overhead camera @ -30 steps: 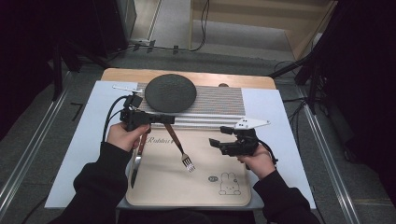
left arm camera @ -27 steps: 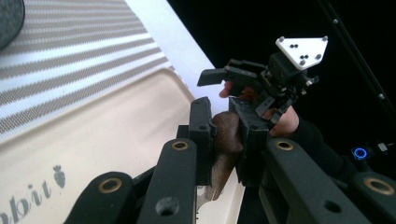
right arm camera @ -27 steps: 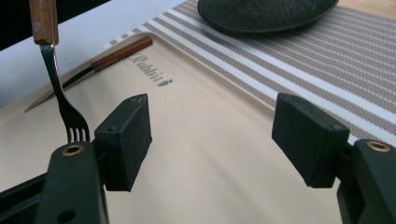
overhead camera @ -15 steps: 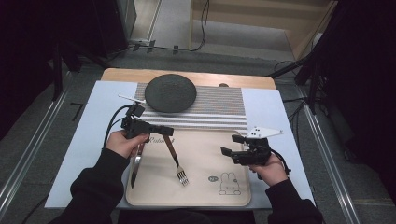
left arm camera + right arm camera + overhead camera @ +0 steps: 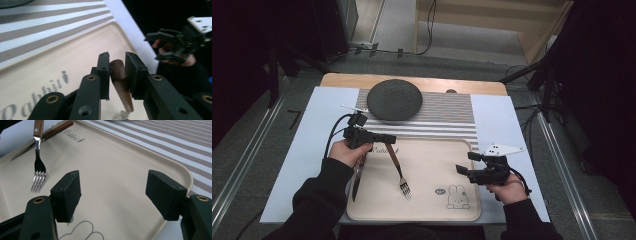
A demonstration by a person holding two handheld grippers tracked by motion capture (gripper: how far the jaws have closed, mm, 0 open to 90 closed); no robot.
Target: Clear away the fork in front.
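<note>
A fork [image 5: 400, 173] with a brown wooden handle slants down onto the beige tray [image 5: 432, 155], its tines resting on the tray's middle. My left gripper [image 5: 390, 140] is at the top of the handle [image 5: 120, 75]. Its jaws have just been opening, and the handle stands loosely between the pads. A wooden-handled knife [image 5: 356, 178] lies along the tray's left edge under my left hand. My right gripper [image 5: 461, 170] hovers open and empty over the tray's right side, near the rabbit drawing [image 5: 455, 198]. In the right gripper view the fork [image 5: 38, 167] sits far left of the wide jaws [image 5: 112, 192].
A dark round plate [image 5: 394, 99] rests on a striped mat [image 5: 447, 117] behind the tray. A white sheet [image 5: 312, 140] covers the table under both. The other hand's gripper [image 5: 162, 47] shows at the right of the left gripper view.
My left hand has sunk with the fork until its tines lie on the tray. My right gripper has drifted right and toward the person, staying open.
</note>
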